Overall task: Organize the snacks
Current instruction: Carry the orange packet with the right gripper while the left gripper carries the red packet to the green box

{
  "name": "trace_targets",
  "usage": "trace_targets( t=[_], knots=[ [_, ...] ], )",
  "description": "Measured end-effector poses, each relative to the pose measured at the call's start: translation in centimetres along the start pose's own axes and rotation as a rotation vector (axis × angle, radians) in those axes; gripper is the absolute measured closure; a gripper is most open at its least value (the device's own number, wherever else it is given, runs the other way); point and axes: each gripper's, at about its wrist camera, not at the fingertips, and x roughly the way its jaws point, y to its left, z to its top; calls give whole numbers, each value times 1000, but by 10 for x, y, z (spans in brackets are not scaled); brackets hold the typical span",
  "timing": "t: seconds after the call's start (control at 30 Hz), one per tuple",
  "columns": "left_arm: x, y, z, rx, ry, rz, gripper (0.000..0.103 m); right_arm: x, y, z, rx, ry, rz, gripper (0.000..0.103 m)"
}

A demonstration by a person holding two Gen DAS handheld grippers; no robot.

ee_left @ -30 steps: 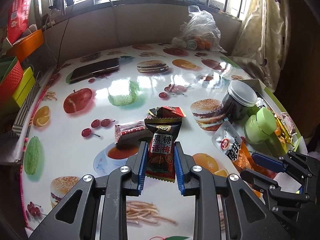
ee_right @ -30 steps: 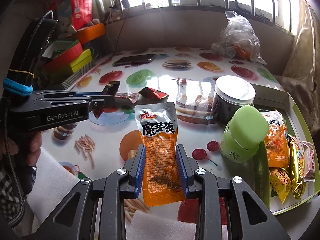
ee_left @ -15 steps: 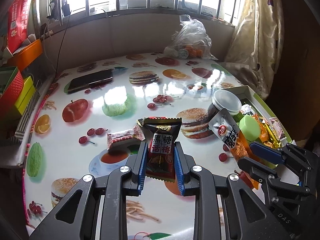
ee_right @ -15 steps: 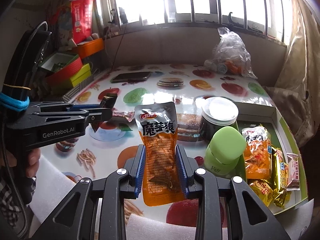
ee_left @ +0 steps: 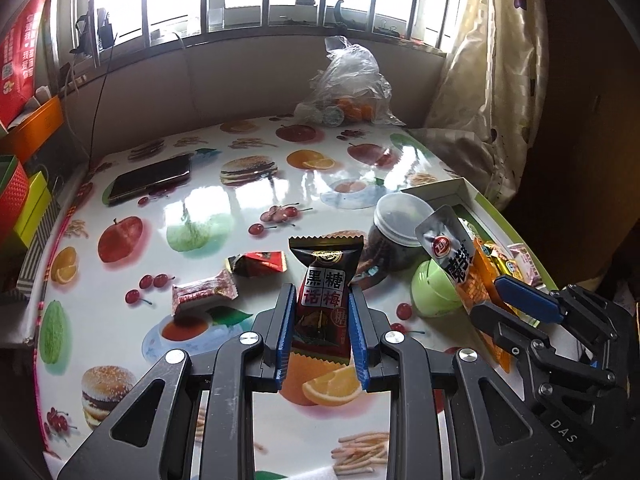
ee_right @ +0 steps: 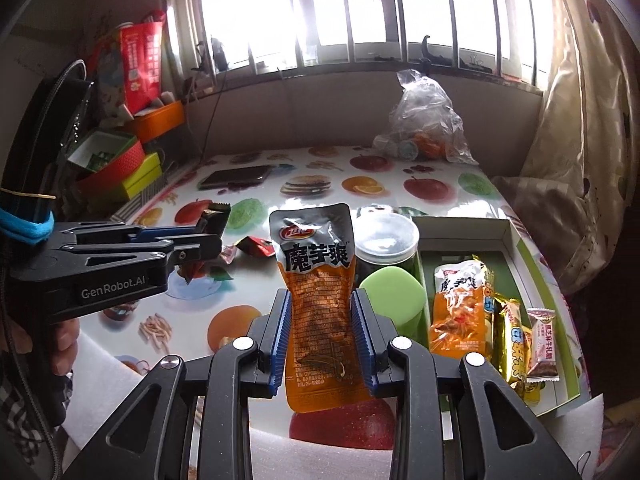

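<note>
Blue ribbed pads line both tools. The left gripper (ee_left: 320, 336) is clamped on a glossy black plum-candy packet (ee_left: 325, 292) with crimped zigzag ends, held upright between its fingers and lifted clear of the counter (ee_left: 200, 216). The right gripper (ee_right: 322, 344) pinches a flat orange-and-silver konjac pouch (ee_right: 316, 300), also upright, its crinkled foil top rising above the fingers.

Just beyond the pouch stand a matte green-lidded jar (ee_right: 394, 300) and, touching behind it, a dark jar with a clear plastic lid (ee_right: 386, 240). To their right lies an open cardboard tray (ee_right: 516, 248) holding a matching orange pouch (ee_right: 460, 308), a gold wrapper (ee_right: 510, 340) and a small pink one (ee_right: 542, 344), side by side.

On the shiny fruit-and-burger-printed counter, left of the plum packet, lie a red folded wrapper (ee_left: 258, 263) and a pink-red candy bar (ee_left: 204, 296), near each other. Farther back rest a black phone (ee_left: 150, 178) and a knotted clear plastic bag (ee_left: 348, 88).
</note>
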Motion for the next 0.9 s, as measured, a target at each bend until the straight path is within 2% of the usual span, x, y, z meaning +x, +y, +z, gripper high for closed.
trace_targets(
  t=[0.47,0.9],
  knots=[
    [10,-51,23,42,-4,-66,76,-27,-47,3,65,-39,-80,74],
    [31,-96,47,53,27,-161,76,-36,-98,-2,141,-19,-179,74]
  ],
)
